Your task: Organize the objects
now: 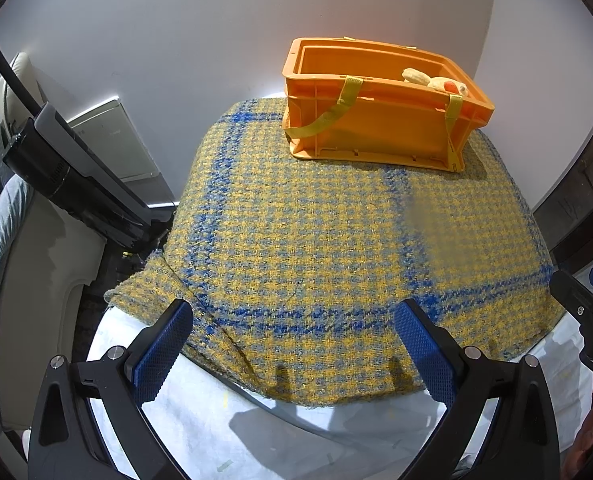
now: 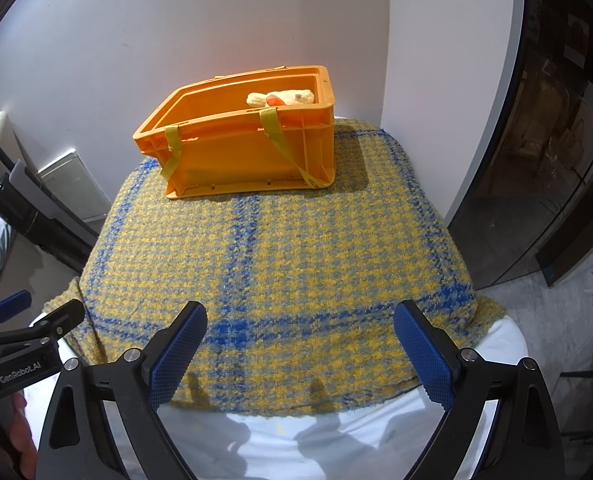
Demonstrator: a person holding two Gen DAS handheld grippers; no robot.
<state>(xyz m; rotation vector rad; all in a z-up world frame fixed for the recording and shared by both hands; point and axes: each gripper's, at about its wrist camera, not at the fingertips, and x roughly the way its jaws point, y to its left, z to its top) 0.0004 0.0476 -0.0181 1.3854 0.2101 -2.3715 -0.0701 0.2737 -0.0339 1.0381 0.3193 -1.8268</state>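
Note:
An orange plastic crate [image 1: 376,128] with yellow straps stands at the far end of a table covered by a yellow, grey and blue woven cloth [image 1: 336,240]. It also shows in the right wrist view [image 2: 244,152]. Inside it lie pale yellow plush items with an orange part [image 1: 436,80], also in the right wrist view [image 2: 282,98]. My left gripper [image 1: 296,344] is open and empty over the cloth's near edge. My right gripper [image 2: 300,348] is open and empty, beside the left one over the same edge.
A white sheet [image 1: 256,420] hangs below the cloth at the near edge. A white wall rises behind the crate. A black and grey device [image 1: 68,176] and a pale chair stand at the left. A dark glass door [image 2: 536,160] is at the right.

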